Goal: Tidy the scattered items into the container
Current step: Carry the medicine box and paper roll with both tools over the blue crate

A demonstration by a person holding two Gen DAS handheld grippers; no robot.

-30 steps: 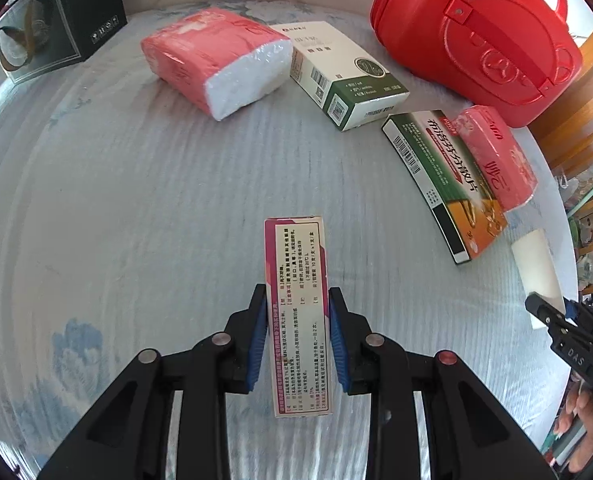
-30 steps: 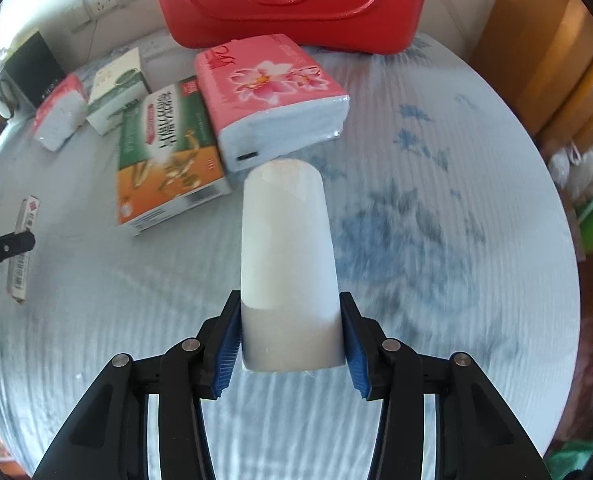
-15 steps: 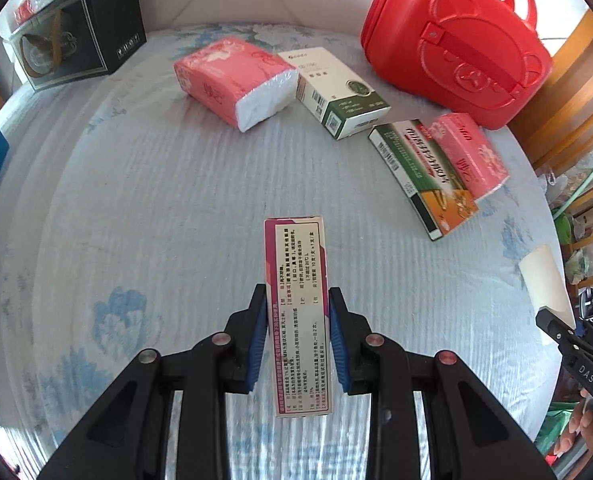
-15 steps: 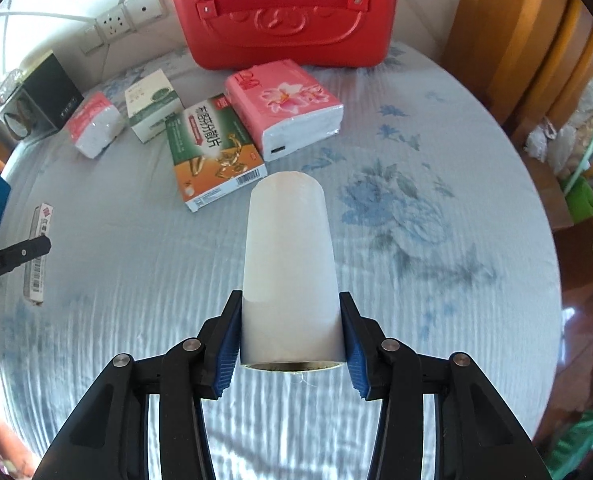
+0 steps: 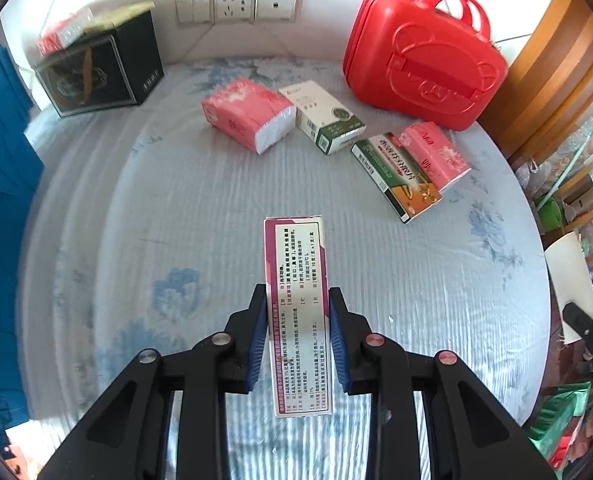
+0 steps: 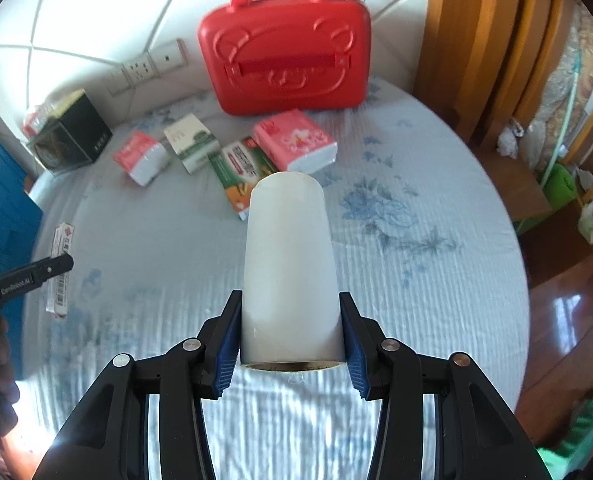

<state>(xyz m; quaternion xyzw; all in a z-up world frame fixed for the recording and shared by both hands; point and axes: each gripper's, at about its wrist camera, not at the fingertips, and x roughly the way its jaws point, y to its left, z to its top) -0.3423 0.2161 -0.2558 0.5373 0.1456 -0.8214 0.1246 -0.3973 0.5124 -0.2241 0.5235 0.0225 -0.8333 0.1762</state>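
My left gripper (image 5: 297,312) is shut on a long pink-and-white medicine box (image 5: 298,304) and holds it above the round table. My right gripper (image 6: 291,328) is shut on a white roll (image 6: 290,264), also held above the table. The red carry case (image 5: 424,60) stands closed at the back right; it also shows in the right wrist view (image 6: 286,62). On the cloth lie a pink tissue pack (image 5: 248,118), a white-green box (image 5: 322,116), a green-orange box (image 5: 396,174) and a second pink tissue pack (image 5: 434,156).
A black box (image 5: 100,68) stands at the back left by the wall sockets (image 5: 236,6). A blue crate (image 5: 0,200) is at the table's left. Wooden furniture (image 6: 484,40) stands to the right. The blue-flowered tablecloth (image 5: 176,208) covers the round table.
Both grippers have pulled back and up from the table with their loads still held. The items and the red case now look smaller and farther away.
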